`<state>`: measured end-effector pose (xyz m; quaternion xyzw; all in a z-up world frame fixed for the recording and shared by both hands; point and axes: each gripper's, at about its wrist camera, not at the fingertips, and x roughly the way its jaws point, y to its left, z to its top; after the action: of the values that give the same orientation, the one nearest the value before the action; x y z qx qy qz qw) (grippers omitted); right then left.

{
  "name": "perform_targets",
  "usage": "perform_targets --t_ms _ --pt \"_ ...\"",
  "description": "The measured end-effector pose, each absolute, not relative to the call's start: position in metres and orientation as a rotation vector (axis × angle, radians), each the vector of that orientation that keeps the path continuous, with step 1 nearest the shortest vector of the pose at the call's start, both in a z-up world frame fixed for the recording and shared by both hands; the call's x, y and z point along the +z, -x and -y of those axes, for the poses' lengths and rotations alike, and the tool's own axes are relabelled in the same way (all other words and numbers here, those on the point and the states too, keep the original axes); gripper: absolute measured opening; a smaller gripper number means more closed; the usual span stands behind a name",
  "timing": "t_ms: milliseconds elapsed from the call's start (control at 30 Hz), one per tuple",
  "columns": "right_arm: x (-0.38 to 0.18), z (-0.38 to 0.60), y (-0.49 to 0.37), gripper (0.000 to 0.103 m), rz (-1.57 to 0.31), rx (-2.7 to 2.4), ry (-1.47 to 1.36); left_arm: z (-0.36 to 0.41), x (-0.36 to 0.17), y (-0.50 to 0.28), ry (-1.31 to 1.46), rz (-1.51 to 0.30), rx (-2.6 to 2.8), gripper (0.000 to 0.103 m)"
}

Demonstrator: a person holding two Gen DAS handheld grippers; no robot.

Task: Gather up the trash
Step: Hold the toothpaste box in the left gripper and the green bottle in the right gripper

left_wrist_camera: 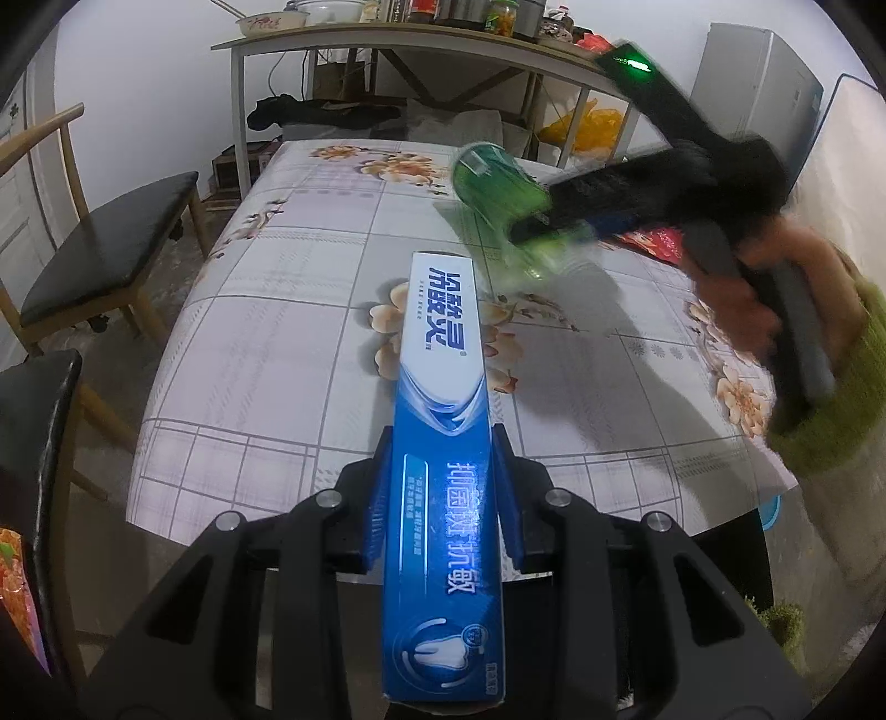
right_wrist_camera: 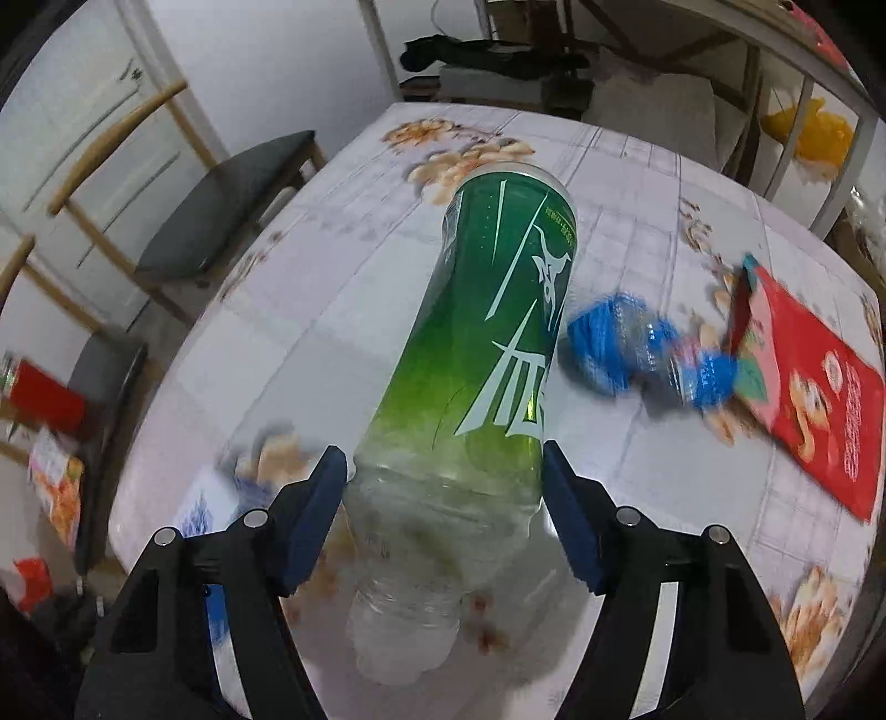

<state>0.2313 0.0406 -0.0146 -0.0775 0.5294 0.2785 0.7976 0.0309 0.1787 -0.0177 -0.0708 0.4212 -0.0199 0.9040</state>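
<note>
My left gripper (left_wrist_camera: pixel 443 437) is shut on a long blue and white toothpaste box (left_wrist_camera: pixel 443 354), which sticks out forward over the flowered tablecloth (left_wrist_camera: pixel 266 343). In the right wrist view my right gripper (right_wrist_camera: pixel 440 454) has its blue pads (right_wrist_camera: pixel 324 498) against both sides of a green-labelled clear plastic bottle (right_wrist_camera: pixel 498 310), cap end toward the camera. From the left wrist view that bottle (left_wrist_camera: pixel 487 183) appears blurred and tilted above the table, held by the right gripper (left_wrist_camera: pixel 531 221) in a hand (left_wrist_camera: pixel 736 299) with a green sleeve.
A crushed clear bottle with a blue label (right_wrist_camera: pixel 648 349) and a red packet (right_wrist_camera: pixel 819 399) lie on the table's right side. Chairs (left_wrist_camera: pixel 111 243) stand along the left. A shelf table (left_wrist_camera: pixel 387 50) loaded with jars and bowls is at the back. Packets (right_wrist_camera: pixel 55 487) lie at far left.
</note>
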Motion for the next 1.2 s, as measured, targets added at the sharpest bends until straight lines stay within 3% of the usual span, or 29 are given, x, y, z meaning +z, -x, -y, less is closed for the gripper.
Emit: perform_targets --t_ms 233,633,867,1000,1200 --pt "-0.012 0.029 -0.153 0.069 -1.129 0.568 0.121 -0.158 -0.018 -0.035 0.14 -0.877 -0.101 0.031" --pt "-0.02 0.186 -0.102 0.069 -1.094 0.247 -0.302 -0.079 -0.022 -0.078 0.136 -0.916 -0.287 0.031" --pt "-0.03 0.196 -0.107 0.07 -1.066 0.271 -0.416 -0.055 -0.022 -0.105 0.133 -0.981 -0.292 0.032" --pt "-0.035 0.199 -0.113 0.075 -1.066 0.289 -0.47 -0.052 -0.024 -0.114 0.135 -1.008 -0.272 0.041" --pt "-0.046 0.205 -0.119 0.077 -1.082 0.311 -0.528 -0.044 -0.027 -0.125 0.116 -1.017 -0.262 0.042"
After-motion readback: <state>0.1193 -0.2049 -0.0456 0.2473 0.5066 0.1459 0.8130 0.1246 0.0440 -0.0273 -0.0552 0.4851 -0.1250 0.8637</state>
